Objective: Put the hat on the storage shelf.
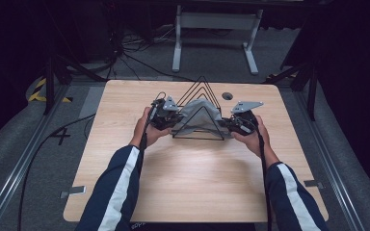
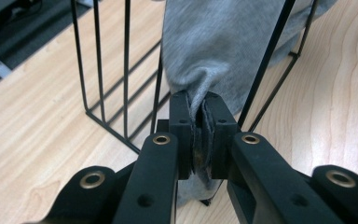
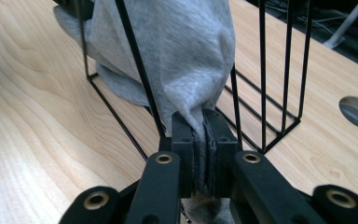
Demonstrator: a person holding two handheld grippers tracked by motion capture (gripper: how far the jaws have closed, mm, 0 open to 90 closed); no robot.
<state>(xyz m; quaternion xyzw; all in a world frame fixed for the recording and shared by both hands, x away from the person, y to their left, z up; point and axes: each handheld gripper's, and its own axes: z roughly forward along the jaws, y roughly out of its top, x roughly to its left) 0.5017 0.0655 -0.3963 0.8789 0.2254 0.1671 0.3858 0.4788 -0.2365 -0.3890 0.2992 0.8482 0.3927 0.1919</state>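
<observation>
A grey cloth (image 1: 200, 112) hangs draped over a black wire rack (image 1: 198, 86) of triangular frames at the middle of the table. My left gripper (image 1: 173, 117) is at the rack's left side, shut on the cloth's left end (image 2: 205, 79). My right gripper (image 1: 227, 124) is at the rack's right side, shut on the cloth's right end (image 3: 191, 70). In both gripper views the fabric is pinched between the jaws, right beside the rack's wires (image 2: 270, 51) (image 3: 137, 65). The cloth sags between the two grippers.
The wooden table (image 1: 183, 183) has a round cable hole (image 1: 227, 96) behind the rack to the right. A white table frame (image 1: 214, 24) and cables stand on the floor beyond the far edge. Open tabletop lies toward the person.
</observation>
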